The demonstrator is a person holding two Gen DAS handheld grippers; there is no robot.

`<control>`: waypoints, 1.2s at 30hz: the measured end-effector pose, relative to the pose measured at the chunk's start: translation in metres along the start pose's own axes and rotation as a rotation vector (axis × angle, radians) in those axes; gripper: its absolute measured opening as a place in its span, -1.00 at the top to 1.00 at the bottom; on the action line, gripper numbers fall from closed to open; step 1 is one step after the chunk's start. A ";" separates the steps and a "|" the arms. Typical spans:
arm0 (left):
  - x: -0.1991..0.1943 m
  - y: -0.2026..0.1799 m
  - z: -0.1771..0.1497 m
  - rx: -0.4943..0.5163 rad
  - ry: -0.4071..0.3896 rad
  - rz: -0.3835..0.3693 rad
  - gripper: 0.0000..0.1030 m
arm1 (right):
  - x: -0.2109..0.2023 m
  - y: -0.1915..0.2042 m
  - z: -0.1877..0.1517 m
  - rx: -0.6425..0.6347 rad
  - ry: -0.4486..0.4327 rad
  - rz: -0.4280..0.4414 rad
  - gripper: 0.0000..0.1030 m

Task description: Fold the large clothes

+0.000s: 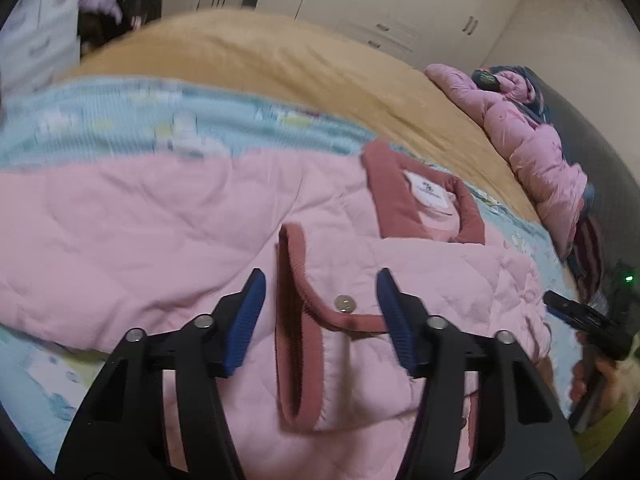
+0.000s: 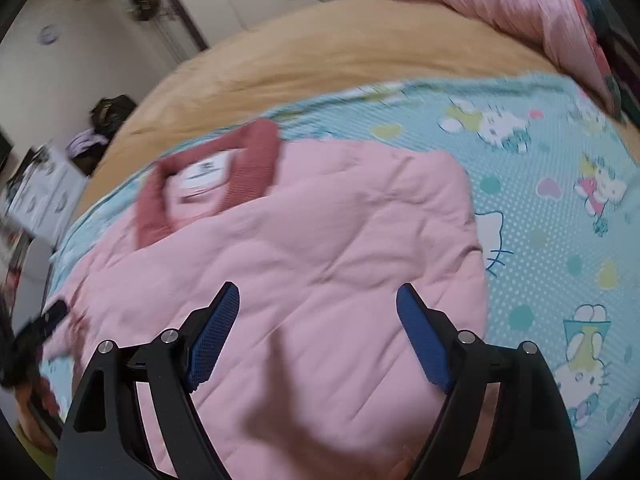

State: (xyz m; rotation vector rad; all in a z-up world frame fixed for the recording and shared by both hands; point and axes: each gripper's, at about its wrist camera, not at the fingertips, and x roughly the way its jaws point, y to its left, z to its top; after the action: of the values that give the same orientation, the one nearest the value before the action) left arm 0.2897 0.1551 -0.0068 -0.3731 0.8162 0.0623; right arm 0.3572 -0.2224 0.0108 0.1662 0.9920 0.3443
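A pink quilted jacket [image 1: 160, 232] with dark-red ribbed trim lies spread on the bed. Its collar [image 1: 424, 208] with a white label points to the far side. My left gripper [image 1: 320, 312] is open just above it, its blue pads either side of a red-trimmed sleeve cuff [image 1: 296, 328] with a metal snap [image 1: 345, 303]. In the right wrist view the jacket [image 2: 320, 248] fills the middle, with its collar [image 2: 208, 176] at upper left. My right gripper [image 2: 318, 332] is open over the jacket's flat body and holds nothing. It also shows at the right edge of the left view [image 1: 588, 324].
The jacket lies on a light-blue cartoon-print sheet [image 2: 560, 184] over a tan blanket [image 1: 280, 64]. Another pink puffy coat [image 1: 532, 148] is heaped at the bed's far right edge. White wardrobes [image 1: 400, 4] stand behind, and a drawer unit [image 2: 44, 196] with clutter stands left of the bed.
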 end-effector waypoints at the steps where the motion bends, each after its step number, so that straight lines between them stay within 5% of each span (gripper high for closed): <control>1: -0.005 -0.005 0.001 0.019 -0.012 0.008 -0.30 | -0.004 0.004 -0.003 -0.014 -0.007 -0.006 -0.59; 7: -0.017 -0.054 -0.009 0.164 -0.017 -0.001 -0.77 | -0.024 0.035 -0.032 -0.104 -0.051 -0.046 -0.69; 22: 0.066 -0.076 -0.058 0.183 0.212 0.007 -0.78 | 0.007 0.031 -0.065 -0.094 0.025 -0.107 -0.80; 32: 0.073 -0.062 -0.062 0.135 0.203 -0.036 -0.80 | 0.025 0.017 -0.072 -0.052 0.068 -0.078 -0.89; 36: 0.062 -0.061 -0.059 0.082 0.182 -0.052 -0.82 | 0.004 0.021 -0.071 -0.023 0.014 -0.058 -0.89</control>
State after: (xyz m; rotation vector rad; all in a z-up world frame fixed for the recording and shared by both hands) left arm 0.3026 0.0724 -0.0702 -0.3254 0.9850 -0.0547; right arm 0.2957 -0.2030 -0.0249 0.1138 1.0046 0.3039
